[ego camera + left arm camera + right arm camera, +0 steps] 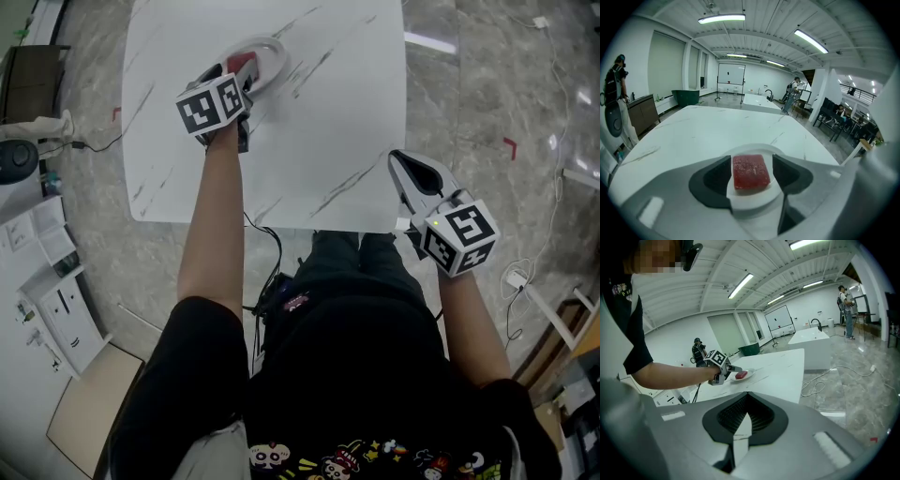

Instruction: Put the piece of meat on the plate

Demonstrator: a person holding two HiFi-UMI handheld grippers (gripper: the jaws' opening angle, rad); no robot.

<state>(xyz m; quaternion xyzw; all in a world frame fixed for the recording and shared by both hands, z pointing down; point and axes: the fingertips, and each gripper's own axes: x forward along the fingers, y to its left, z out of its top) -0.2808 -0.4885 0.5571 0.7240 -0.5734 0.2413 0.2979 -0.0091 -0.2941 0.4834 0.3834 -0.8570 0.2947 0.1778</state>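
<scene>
Left tongs [751,164] are out over the far part of the white marble bench [319,112], right at the plate [754,202], and there is the piece of meat [751,172], a red slab lying flat on the white plate, sitting squarely between the two jaws. The left gripper view shows the jaws parted, one on each side of the meat with a thin gap showing on either side, so nothing is clamped. From the head view the plate's rim [274,49] peeks out past the marker cube [211,103], with a sliver of red meat [242,64] beside it. Over to the right tongs [401,161]: they hang off the near right corner of the bench, well apart from the plate, and the right gripper view has their jaws pressed together at the tips [746,397] with nothing between them. That same view catches the left tongs [723,371] in the distance at the meat [741,375].
</scene>
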